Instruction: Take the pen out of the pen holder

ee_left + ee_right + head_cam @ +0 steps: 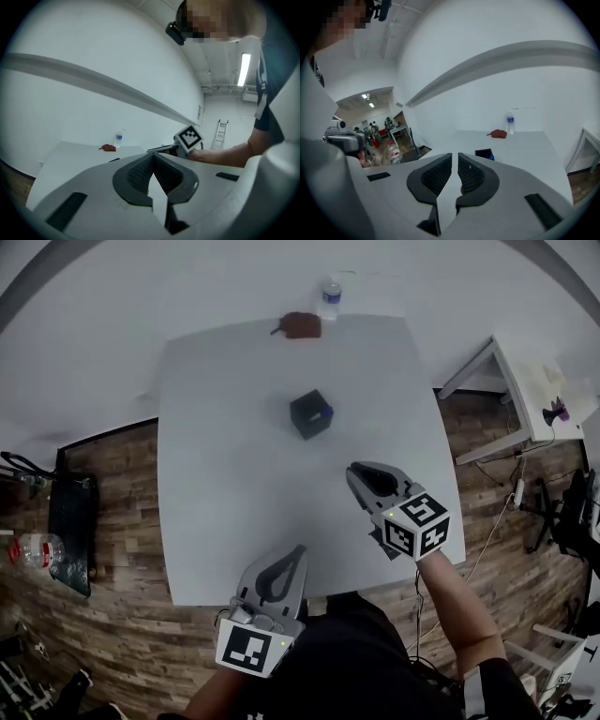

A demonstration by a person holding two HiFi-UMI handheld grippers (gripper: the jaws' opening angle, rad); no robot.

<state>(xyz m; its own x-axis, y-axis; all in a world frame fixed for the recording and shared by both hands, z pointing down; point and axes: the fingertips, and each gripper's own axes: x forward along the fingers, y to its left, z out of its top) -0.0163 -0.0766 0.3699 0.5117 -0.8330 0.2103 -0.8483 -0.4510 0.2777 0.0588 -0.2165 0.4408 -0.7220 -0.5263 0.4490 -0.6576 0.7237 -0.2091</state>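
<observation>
A black cube-shaped pen holder (310,414) stands near the middle of the white table (216,474), with a blue pen (323,414) sticking out of it. In the right gripper view the holder (483,153) peeks over the jaws, the blue pen (491,157) at its right side. My right gripper (353,470) hovers over the table's near right part, short of the holder, shut with nothing in it (455,157). My left gripper (299,550) hangs at the table's front edge, also shut and empty (153,157).
A red-brown pouch (301,325) and a water bottle (330,296) sit at the table's far edge. A white side table (511,390) stands to the right. On the wooden floor at left lie a black case (71,521) and a bottle (37,547).
</observation>
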